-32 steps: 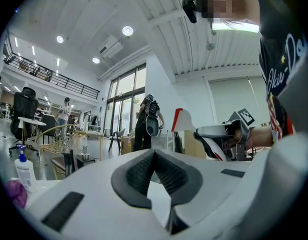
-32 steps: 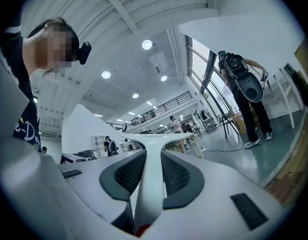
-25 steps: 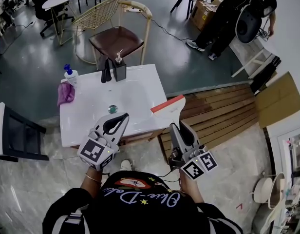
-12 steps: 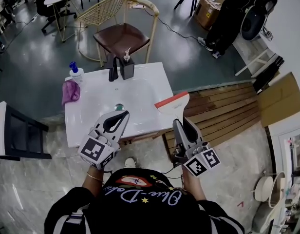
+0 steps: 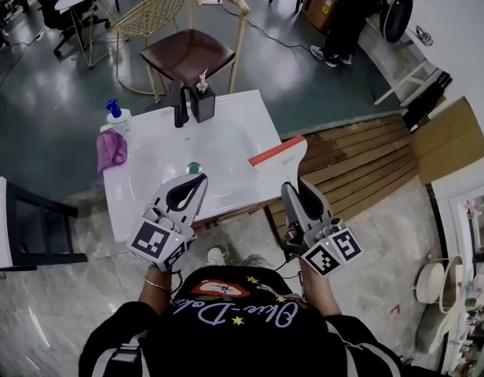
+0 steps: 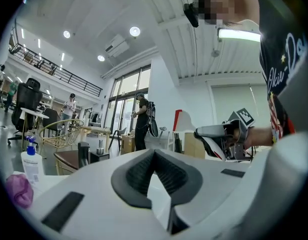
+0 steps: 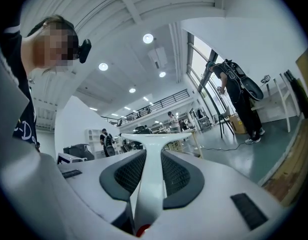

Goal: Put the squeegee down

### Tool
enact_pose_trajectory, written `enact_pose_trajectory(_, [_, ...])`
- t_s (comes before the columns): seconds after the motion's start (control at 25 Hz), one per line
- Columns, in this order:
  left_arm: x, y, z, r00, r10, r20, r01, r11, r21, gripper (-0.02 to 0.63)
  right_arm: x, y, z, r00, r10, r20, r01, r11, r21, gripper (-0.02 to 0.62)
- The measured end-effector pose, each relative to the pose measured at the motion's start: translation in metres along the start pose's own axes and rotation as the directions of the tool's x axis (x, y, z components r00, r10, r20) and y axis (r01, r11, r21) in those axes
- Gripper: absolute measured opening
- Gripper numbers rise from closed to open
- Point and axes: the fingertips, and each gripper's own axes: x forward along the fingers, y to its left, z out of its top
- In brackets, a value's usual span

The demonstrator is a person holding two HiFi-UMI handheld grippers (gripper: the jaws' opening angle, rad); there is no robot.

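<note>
While held aloft, squeegee [image 5: 280, 157]: clamped by its white handle in the right gripper [image 5: 295, 188], red-edged blade straddling the right rim of the basin top [image 5: 148, 199], apparently not touching it.
Right gripper: jaws closed on the handle, pads pressing it from both sides.
Left gripper [image 5: 198, 184]: jaws together, nothing between them, hovering over the near edge of the basin top, no part in the hold.
Risk at the rim: if let go here, probably lands half off the top, tips over the edge and drops toward the wooden planks [image 5: 360, 175] below.
Risk in the bowl: if set further in, may slide down the glossy slope toward the drain [image 5: 194, 166] instead of lying where placed.
Risk on release: opening before lying flat means a fall and a bounce; height above the top hard to judge from these views.
Risk of a knock: small; faucet [image 5: 177, 104], soap dispenser [image 5: 202, 100] and pink cloth [image 5: 111, 149] all at the far side, well apart from the blade.
Safer spot, by judgement: flat margin of the top, fully inside the rim.
</note>
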Motion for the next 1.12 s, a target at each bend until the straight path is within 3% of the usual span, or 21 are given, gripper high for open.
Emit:
enact_pose_trajectory(0.12, [-0.001,0.000,-0.001,1.000,-0.002,0.015,0.003,1.000,-0.018,0.014,0.000,0.000,0.001,1.000,-0.011,-0.010,0.011,1.000,-0.010,0.100])
enact_pose_trajectory(0.32, [-0.017,0.019,-0.007,0.998,0.064,0.020,-0.063,0.997,-0.038,0.014,0.009,0.004,0.000,1.000,0.009,-0.024,-0.009,1.000,-0.012,0.100])
enact_pose_trajectory(0.84, [-0.029,0.029,-0.011,0.983,0.179,-0.044,-0.179,0.984,0.002,0.014,0.033,-0.016,-0.007,0.996,0.067,-0.057,-0.066,0.998,0.024,0.100])
enact_pose_trajectory(1.12, [-0.009,0.029,-0.006,0.981,0.186,-0.049,-0.186,0.982,0.004,0.014,0.046,-0.037,-0.005,0.995,0.086,-0.058,-0.083,0.995,0.048,0.100])
